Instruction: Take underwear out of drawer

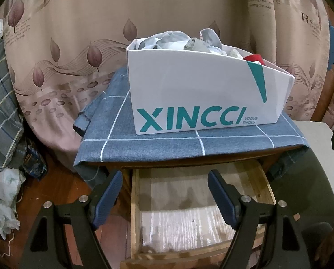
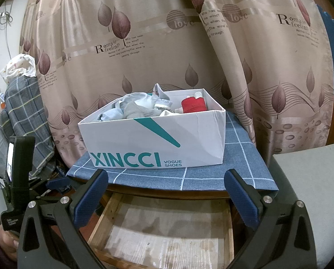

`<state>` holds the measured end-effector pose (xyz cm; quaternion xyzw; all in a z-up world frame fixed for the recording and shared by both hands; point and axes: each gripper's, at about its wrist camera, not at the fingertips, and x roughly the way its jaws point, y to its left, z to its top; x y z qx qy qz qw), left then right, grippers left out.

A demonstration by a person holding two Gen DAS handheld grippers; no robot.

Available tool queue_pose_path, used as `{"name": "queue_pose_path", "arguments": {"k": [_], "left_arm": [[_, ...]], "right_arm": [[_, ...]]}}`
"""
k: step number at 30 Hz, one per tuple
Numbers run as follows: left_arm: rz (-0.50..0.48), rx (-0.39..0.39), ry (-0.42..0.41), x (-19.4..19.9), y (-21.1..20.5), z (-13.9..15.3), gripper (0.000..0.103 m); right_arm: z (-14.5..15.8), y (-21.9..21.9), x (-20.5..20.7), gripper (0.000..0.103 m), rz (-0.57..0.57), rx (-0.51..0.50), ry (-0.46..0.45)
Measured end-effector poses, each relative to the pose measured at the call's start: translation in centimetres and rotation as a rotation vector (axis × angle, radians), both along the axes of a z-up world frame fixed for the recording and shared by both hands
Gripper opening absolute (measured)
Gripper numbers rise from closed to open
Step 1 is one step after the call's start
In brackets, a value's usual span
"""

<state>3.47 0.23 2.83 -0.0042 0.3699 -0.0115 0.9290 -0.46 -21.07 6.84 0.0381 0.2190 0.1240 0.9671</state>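
Both grippers hold nothing, fingers spread wide: the left gripper [image 1: 164, 192] at the bottom of its frame, the right gripper [image 2: 167, 195] low in its own view. Between each pair lies the open drawer [image 1: 135, 213], its pale liner bare as far as can be seen (the near end is hidden by the fingers).

The underwear [image 2: 142, 107] sits heaped in the white box [image 2: 153, 143] at frame centre, a red piece [image 2: 193, 105] at its right end. The removal looks done; if anything remains, I'd check the drawer's hidden front corners before closing it squarely.

The box rests on a blue checked cloth [image 2: 240, 163] over the wooden stand. A leaf-print curtain [image 2: 167, 44] fills the background; plaid bedding [image 1: 1, 112] is piled at far left.
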Motion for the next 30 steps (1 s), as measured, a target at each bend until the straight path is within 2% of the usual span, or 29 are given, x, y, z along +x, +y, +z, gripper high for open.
{"name": "queue_pose_path", "arguments": {"k": [22, 30], "left_arm": [[-0.001, 0.007, 0.005, -0.03, -0.24, -0.17, 0.081], [0.043, 0.052, -0.108, -0.87, 0.0, 0.7, 0.081]], "right_arm": [[0.06, -0.09, -0.01, 0.103, -0.001, 0.001, 0.001], [0.21, -0.12, 0.02, 0.103, -0.002, 0.005, 0.001]]}}
